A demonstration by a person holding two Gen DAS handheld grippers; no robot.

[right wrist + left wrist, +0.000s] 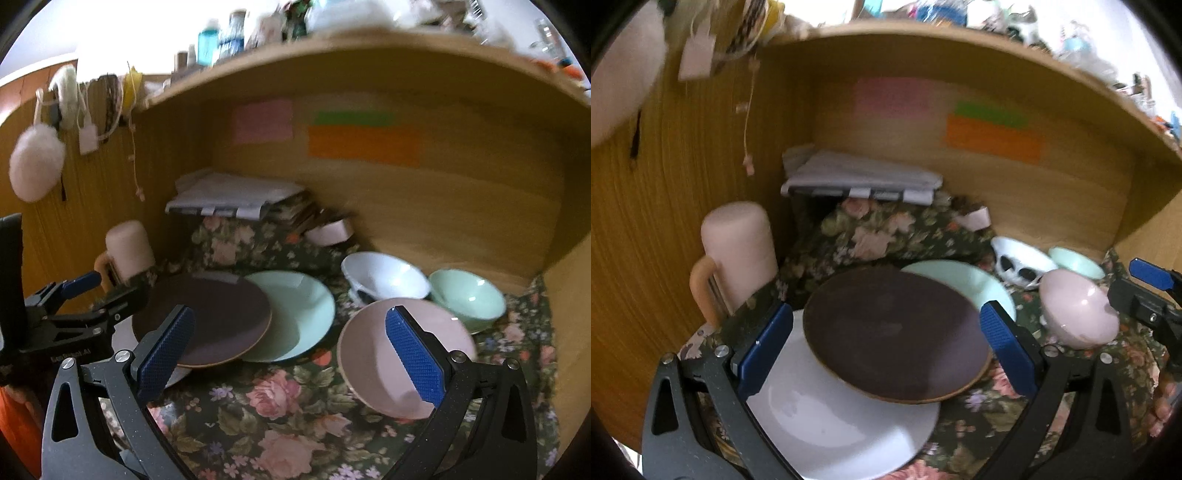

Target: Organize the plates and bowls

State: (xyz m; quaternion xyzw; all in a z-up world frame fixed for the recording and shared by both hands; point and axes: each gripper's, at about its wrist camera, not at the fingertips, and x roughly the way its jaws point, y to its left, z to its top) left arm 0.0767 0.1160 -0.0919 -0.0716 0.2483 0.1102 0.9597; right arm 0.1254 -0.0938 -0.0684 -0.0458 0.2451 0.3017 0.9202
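A dark brown plate lies on top of a white plate and overlaps a mint green plate. My left gripper is open, its blue pads either side of the brown plate. A pink bowl, a white bowl and a green bowl sit to the right. My right gripper is open and empty; its right pad hangs over the pink bowl. The brown plate and mint plate show at its left.
All sits on a floral cloth inside a wooden alcove. A pink mug stands at the left wall. Folded papers lie at the back. A small white dish sits behind the bowls.
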